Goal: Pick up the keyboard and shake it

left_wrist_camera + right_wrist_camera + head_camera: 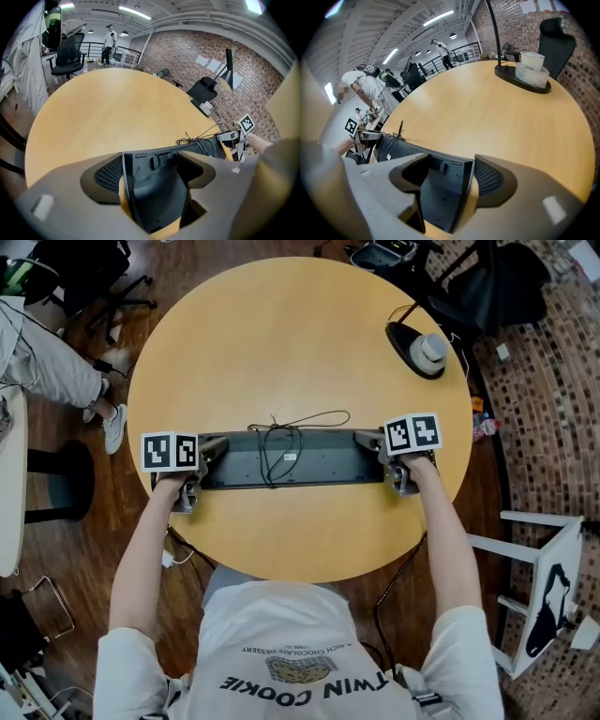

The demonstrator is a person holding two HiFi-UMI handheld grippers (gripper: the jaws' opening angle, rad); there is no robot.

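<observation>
A dark grey keyboard (300, 460) lies underside up across the near part of the round wooden table (281, 343), its black cable (281, 432) wound around its middle. My left gripper (200, 470) straddles the keyboard's left end, and its pads press on the front and back edges (154, 187). My right gripper (396, 465) straddles the right end (440, 197). Its jaws stand wide, with a thin strip of table showing between one pad (490, 180) and the keyboard's edge.
A black lamp base (422, 351) with a white cup on it sits at the table's far right. Office chairs (103, 277) and a seated person's leg (56, 371) are at the left. A white stool (544, 587) stands at the right.
</observation>
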